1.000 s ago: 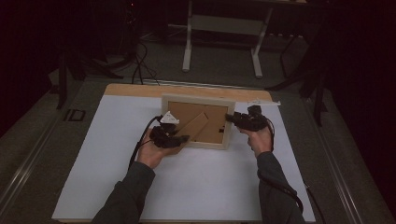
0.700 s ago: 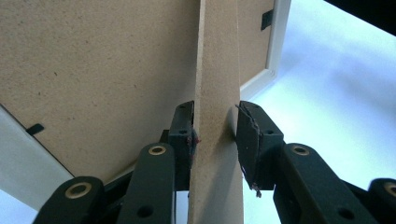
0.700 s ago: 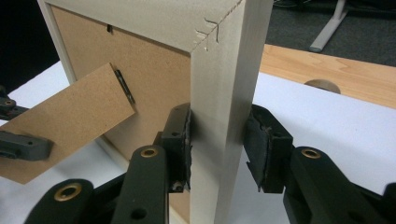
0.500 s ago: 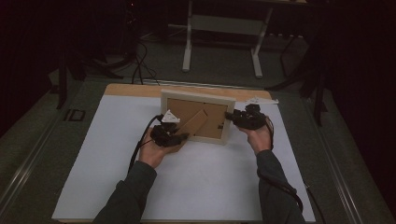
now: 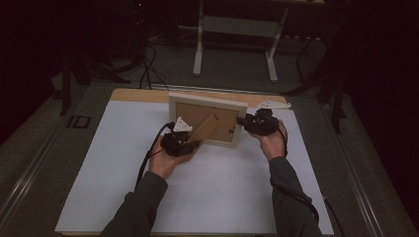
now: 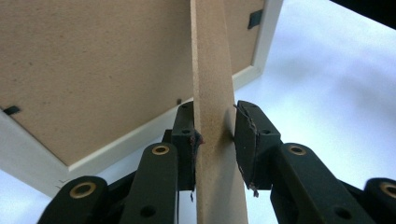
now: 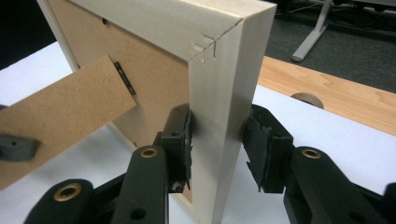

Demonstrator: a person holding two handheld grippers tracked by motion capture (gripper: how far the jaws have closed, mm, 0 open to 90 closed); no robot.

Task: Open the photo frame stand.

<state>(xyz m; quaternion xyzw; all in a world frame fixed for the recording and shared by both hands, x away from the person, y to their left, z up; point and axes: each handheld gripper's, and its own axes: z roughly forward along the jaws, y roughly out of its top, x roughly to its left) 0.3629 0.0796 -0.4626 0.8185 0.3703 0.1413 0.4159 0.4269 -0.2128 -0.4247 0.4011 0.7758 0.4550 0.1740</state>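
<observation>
From the high view we see a pale wooden picture frame (image 5: pixel 207 121) standing on its edge on the white sheet (image 5: pixel 123 163) near the far side of the table (image 5: pixel 138 95), its brown back turned toward the person. The left gripper (image 5: pixel 190 144) meets the easel stand (image 5: pixel 205 129) that slants out of that back, while the right gripper (image 5: pixel 242 121) meets the frame's right-hand edge. Contact at the pads is too small to judge here.

The left gripper view supplies it: we find the stand (image 6: pixel 214 121) running upright between the two black jaws, one pad against its face, the other just clear by a thin gap. These jaws have just been closing, and stand narrow around the strip. The backing board (image 6: pixel 93 70) and a black clip (image 6: pixel 254 17) fill the ground behind.

The right gripper view gives us the frame's side rail (image 7: pixel 224 112) between its jaws, with the left pad touching and the right pad close beside it. We also see the mitred corner (image 7: pixel 208 44) and the bare wood of the table (image 7: pixel 327 91).
</observation>
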